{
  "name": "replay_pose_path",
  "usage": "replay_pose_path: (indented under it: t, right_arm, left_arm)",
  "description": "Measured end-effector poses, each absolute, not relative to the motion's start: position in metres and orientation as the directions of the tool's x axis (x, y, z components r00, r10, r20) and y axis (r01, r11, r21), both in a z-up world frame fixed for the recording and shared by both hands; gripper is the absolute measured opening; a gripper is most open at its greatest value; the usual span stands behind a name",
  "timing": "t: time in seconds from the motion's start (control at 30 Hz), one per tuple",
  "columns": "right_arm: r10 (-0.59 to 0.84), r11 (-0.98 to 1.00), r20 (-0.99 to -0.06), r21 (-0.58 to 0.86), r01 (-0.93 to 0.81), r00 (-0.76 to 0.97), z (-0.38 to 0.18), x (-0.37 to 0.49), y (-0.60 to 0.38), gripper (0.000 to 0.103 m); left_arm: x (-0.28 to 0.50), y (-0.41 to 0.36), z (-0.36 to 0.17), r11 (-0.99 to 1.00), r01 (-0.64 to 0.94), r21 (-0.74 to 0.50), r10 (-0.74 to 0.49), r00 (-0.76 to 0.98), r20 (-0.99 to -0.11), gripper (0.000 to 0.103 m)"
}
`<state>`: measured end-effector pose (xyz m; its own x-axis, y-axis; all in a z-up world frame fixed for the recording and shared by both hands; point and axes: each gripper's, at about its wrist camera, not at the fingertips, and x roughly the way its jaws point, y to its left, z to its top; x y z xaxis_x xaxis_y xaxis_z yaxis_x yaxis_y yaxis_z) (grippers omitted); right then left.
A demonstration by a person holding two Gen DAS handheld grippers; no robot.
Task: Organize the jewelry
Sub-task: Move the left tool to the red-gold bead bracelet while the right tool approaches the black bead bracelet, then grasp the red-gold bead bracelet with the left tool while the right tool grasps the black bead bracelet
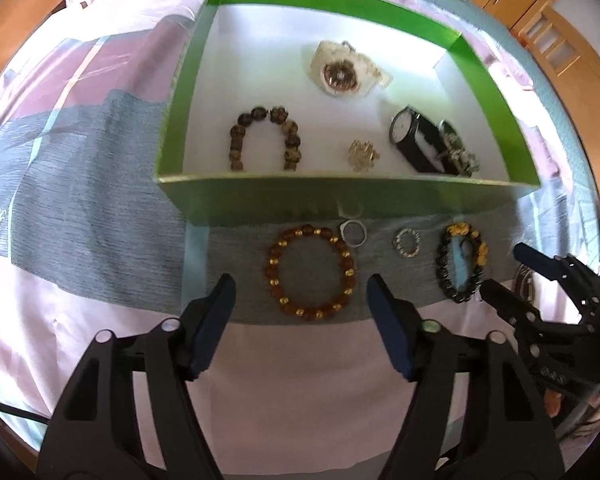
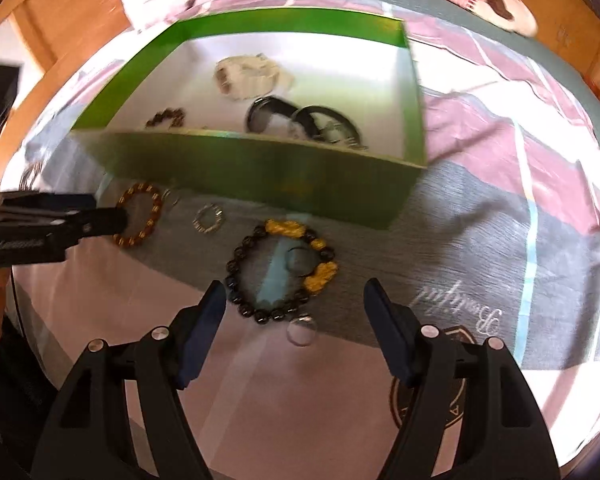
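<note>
**Two open hand-held grippers over jewelry laid before a green box on the bed**

Nearest, the left hand-held gripper (image 1: 300,328) hangs released, its jaws spread wide on either side of the one amber bead bracelet (image 1: 311,273) lying on the bed (image 1: 100,208). The right hand-held gripper (image 2: 294,332) is likewise released and holds nothing; its jaws flank the one black bead bracelet (image 2: 280,272) with yellow charms. A small clear ring (image 2: 301,332) lies just at that bracelet's near edge, and another thin ring (image 2: 299,261) sits inside its loop.

Between the two bracelets lies one sparkly ring (image 1: 407,243), and one white ring (image 1: 354,233) sits close against the front wall of the green box (image 1: 340,196).

Farther off, the box stands open on the bedspread. I count five pieces on its white floor: one dark brown bead bracelet (image 1: 265,140) toward the left wall, one small gold-coloured cluster (image 1: 363,155) near the front wall, one black watch (image 1: 414,138) with a silvery piece (image 1: 458,152) touching it toward the right, and one white watch (image 1: 346,70) toward the back.
</note>
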<state>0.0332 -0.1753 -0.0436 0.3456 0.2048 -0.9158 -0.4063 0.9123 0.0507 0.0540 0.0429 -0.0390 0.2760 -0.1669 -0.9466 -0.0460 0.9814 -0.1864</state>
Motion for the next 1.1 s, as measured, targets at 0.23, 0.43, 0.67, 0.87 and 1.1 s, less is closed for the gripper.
replay_pose_path:
  t: [0.23, 0.43, 0.67, 0.87, 1.1]
  right_arm:
    - [0.177, 0.932, -0.904, 0.026, -0.362, 0.389, -0.047, 0.039, -0.175, 0.052]
    - [0.116, 0.958, -0.918, 0.003, -0.287, 0.379, -0.064, 0.059, -0.181, 0.035]
    - [0.138, 0.936, -0.921, 0.001, -0.352, 0.364, -0.075, 0.058, -0.161, 0.035]
    - [0.159, 0.924, -0.912, 0.003, -0.383, 0.378, -0.067, 0.049, -0.152, 0.012]
    - [0.207, 0.927, -0.888, 0.045, -0.372, 0.41, -0.043, 0.046, -0.16, 0.012]
  left_arm:
    - [0.052, 0.035, -0.047, 0.985, -0.036, -0.168, -0.154, 0.253, -0.955, 0.065]
    - [0.05, 0.031, -0.055, 0.989, -0.034, -0.146, -0.134, 0.242, -0.961, 0.065]
    - [0.048, 0.016, -0.067, 0.994, -0.007, -0.112, -0.108, 0.237, -0.966, 0.065]
    - [0.045, 0.004, -0.07, 0.997, 0.0, -0.075, -0.073, 0.249, -0.966, 0.034]
    - [0.039, 0.003, -0.052, 0.993, 0.015, -0.12, -0.119, 0.282, -0.952, 0.009]
